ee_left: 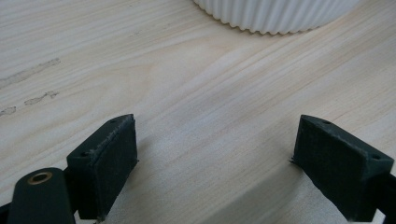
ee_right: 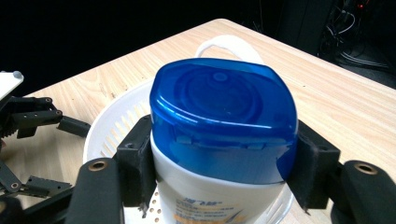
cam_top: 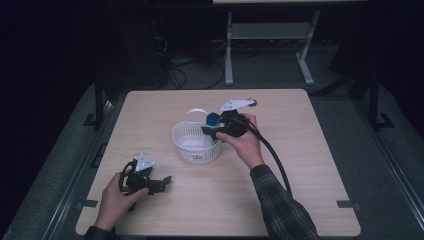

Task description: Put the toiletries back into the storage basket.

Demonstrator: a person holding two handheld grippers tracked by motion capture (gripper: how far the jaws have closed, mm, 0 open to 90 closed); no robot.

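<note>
Black two-jaw grippers, grey plates, thick black cable, plaid sleeve

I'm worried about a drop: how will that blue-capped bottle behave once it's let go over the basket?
The bottle looks like smooth, glossy plastic, so it may slip in the right tool, which clamps it just under the cap. Tall and narrow, it would probably tip and lean against the basket wall rather than stand.

I count: one white basket, one blue-capped bottle, two grippers, left gripper and right gripper, one worktop.
</note>
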